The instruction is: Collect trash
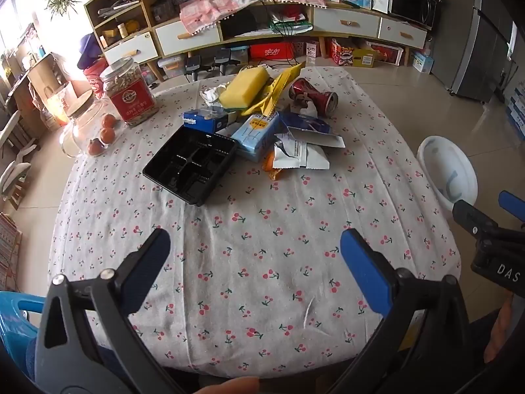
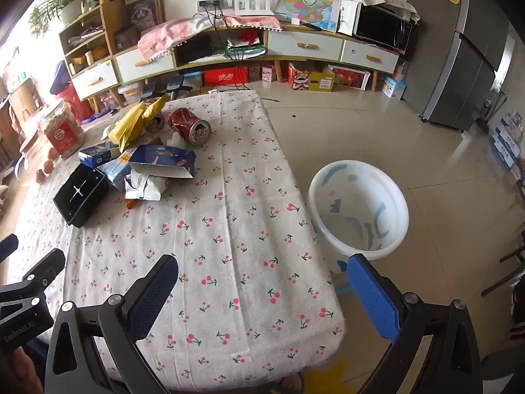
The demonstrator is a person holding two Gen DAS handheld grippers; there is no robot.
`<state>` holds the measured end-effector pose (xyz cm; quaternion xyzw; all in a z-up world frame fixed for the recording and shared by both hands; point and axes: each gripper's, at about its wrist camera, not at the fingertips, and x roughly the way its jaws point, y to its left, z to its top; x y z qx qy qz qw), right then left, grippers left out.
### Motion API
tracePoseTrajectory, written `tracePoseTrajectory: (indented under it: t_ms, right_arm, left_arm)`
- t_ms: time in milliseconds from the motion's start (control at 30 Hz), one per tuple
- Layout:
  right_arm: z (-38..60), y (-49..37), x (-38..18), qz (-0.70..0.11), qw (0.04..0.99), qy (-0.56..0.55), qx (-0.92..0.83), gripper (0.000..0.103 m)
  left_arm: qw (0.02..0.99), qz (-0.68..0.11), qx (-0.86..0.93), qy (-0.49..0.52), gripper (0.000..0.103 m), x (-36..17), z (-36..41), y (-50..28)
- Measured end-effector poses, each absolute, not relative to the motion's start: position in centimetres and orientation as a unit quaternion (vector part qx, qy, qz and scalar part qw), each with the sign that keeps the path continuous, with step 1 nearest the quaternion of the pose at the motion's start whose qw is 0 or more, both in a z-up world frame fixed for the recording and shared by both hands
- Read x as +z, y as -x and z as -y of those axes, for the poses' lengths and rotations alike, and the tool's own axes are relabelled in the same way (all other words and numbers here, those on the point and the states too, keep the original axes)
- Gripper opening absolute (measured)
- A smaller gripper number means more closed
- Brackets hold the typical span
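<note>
Trash lies in a heap at the far middle of the cherry-print table (image 1: 249, 262): a black plastic tray (image 1: 190, 167), a light blue carton (image 1: 254, 131), a white wrapper (image 1: 300, 154), a crushed red can (image 1: 313, 93), a yellow sponge (image 1: 244, 87) and yellow wrappers (image 1: 279, 88). The heap also shows in the right wrist view, with the can (image 2: 190, 126) and the tray (image 2: 80, 193). A white basin (image 2: 357, 208) stands on the floor right of the table. My left gripper (image 1: 254, 249) is open and empty over the near table. My right gripper (image 2: 262, 277) is open and empty at the near right edge.
A red-labelled jar (image 1: 129, 93), a glass jar (image 1: 82, 121) and small orange fruits (image 1: 106, 131) stand at the table's far left. A long cabinet (image 1: 295, 29) runs along the back wall. A blue chair (image 1: 13, 325) is near left. A grey fridge (image 2: 472, 75) stands far right.
</note>
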<state>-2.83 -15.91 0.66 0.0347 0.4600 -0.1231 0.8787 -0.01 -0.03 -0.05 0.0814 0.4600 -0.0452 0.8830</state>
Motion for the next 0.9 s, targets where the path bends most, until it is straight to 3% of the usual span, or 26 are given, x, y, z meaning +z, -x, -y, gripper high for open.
tracePoseTrajectory:
  t_ms: [900]
  right_arm:
    - [15.78, 2.75, 0.66, -0.461, 0.879, -0.034, -0.121, 0.103]
  left_arm:
    - [0.883, -0.457, -0.069, -0.076, 0.103, 0.08, 0.33, 0.2]
